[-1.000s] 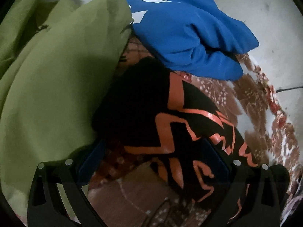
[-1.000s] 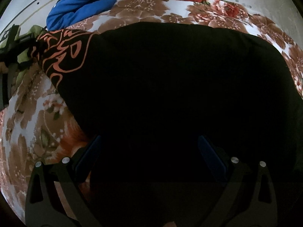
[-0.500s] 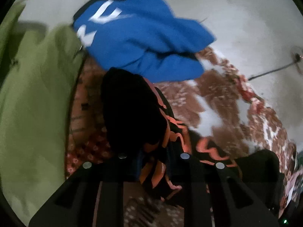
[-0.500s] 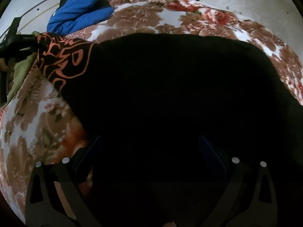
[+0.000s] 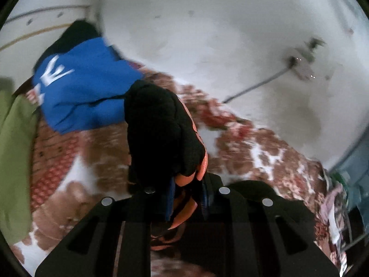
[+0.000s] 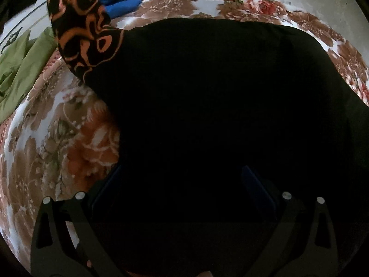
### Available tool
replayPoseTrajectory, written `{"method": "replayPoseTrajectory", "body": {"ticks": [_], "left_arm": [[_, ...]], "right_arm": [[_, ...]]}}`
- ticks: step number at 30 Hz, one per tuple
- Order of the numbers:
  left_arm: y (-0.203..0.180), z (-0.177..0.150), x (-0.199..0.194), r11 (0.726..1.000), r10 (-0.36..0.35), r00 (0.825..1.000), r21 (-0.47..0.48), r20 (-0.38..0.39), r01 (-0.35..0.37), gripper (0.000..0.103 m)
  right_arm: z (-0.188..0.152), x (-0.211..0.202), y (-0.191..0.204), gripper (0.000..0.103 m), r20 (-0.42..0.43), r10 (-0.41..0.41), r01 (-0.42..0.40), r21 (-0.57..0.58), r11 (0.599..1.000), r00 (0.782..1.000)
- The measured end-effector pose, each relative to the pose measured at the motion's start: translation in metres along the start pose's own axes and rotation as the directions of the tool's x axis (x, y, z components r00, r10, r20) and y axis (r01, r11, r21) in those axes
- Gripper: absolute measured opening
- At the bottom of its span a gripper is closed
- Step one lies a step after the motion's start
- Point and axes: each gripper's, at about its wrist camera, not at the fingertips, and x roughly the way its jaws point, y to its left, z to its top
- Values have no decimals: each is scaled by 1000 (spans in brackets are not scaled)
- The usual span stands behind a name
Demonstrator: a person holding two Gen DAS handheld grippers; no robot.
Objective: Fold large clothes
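One corner of black garment, the orange-printed sleeve, hangs pinched in left gripper; body lies flat on floral sheet beneath right gripper, jaws spread, so the fold runs toward it.

Your left wrist view is smeared by motion: the white letters on the blue garment blur past reading, and the small fitting on the wall with its cable cannot be identified. The green garment is cut off by the left edge. A clutter of objects at the right edge is too blurred and cropped to name. Where the black garment enters the left gripper, its bunched folds hide the pinch point. In your right wrist view the black garment covers most of the floral bedspread, and the right gripper sinks into shadow; you cannot tell whether its pads touch cloth.
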Motion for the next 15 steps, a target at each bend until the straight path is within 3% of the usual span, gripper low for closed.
{"method": "replayPoseTrajectory", "body": {"ticks": [8, 15], "left_arm": [[-121, -2, 14, 987, -118, 993, 105, -33, 121, 17], [-220, -29, 44, 964, -156, 977, 195, -142, 182, 17]], "right_arm": [[-7, 4, -1, 99, 24, -6, 6, 5, 1000, 1000], [-10, 3, 2, 99, 42, -17, 17, 11, 1000, 999]]}}
